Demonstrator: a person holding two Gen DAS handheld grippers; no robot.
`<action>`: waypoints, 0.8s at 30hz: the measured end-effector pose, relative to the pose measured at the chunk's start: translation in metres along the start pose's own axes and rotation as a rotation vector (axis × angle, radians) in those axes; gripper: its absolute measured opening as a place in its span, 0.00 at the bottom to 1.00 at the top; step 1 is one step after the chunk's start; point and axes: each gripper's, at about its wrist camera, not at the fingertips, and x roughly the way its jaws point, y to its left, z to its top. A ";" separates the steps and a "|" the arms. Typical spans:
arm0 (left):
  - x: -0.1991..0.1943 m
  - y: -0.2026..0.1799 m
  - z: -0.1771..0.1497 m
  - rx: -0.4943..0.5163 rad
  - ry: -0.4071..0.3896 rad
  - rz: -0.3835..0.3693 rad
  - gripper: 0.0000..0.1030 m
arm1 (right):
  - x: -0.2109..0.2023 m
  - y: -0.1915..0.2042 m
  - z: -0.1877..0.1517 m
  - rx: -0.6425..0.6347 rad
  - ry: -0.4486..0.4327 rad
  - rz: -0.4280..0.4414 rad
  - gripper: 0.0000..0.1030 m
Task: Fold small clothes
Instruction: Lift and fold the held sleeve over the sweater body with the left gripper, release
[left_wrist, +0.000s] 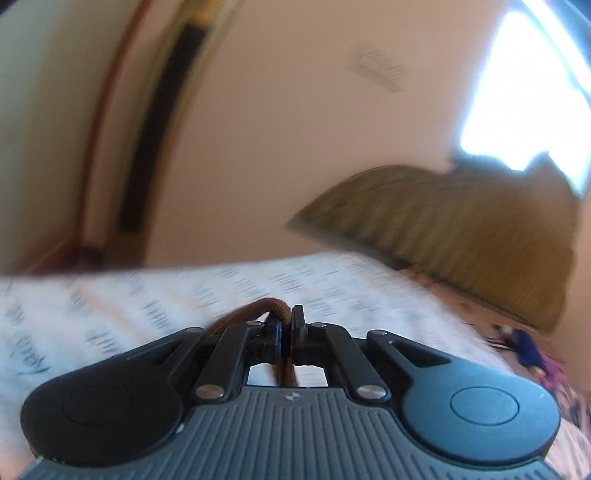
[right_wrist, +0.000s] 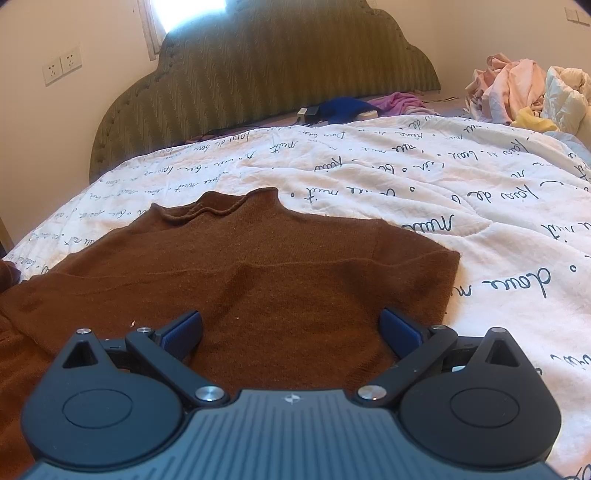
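Lying flat on the bed, the brown sweater (right_wrist: 236, 280) spreads over the white quilt (right_wrist: 424, 192) w/ black script print, collar toward the green headboard (right_wrist: 266, 74); one short sleeve sticks out to the right, edge resting on the quilt. The right hand-held gripper (right_wrist: 291, 332) hangs just above the sweater's lower part, jaws wide apart, blue pads (right_wrist: 400, 328) either side of bare knit, nothing pinched. In the left wrist view the left hand-held gripper (left_wrist: 286, 334) has its jaws together, clamped on a fold of the brown sweater (left_wrist: 258, 310); a strip of the fabric loops up over the left finger and more of it shows below btwn the linkage arms; that view is motion-blurred. Behind it: quilt, headboard corner, cream wall (left_wrist: 277, 129), bright window (left_wrist: 517, 92). At the head of the bed lie a blue cloth (right_wrist: 343, 107) and a purple cloth (right_wrist: 399, 101); a pile of pink and cream laundry (right_wrist: 517, 92) sits far right. Two wall sockets (right_wrist: 61, 66) left of the headboard.
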 end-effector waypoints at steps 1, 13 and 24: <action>-0.017 -0.027 -0.002 0.049 -0.024 -0.067 0.02 | 0.000 -0.001 0.000 0.007 -0.002 0.003 1.00; -0.150 -0.235 -0.268 0.849 0.404 -0.747 0.16 | -0.011 -0.065 -0.004 0.398 -0.090 0.262 1.00; -0.170 -0.131 -0.198 0.532 0.267 -0.587 0.97 | -0.028 -0.050 0.013 0.358 0.035 0.289 1.00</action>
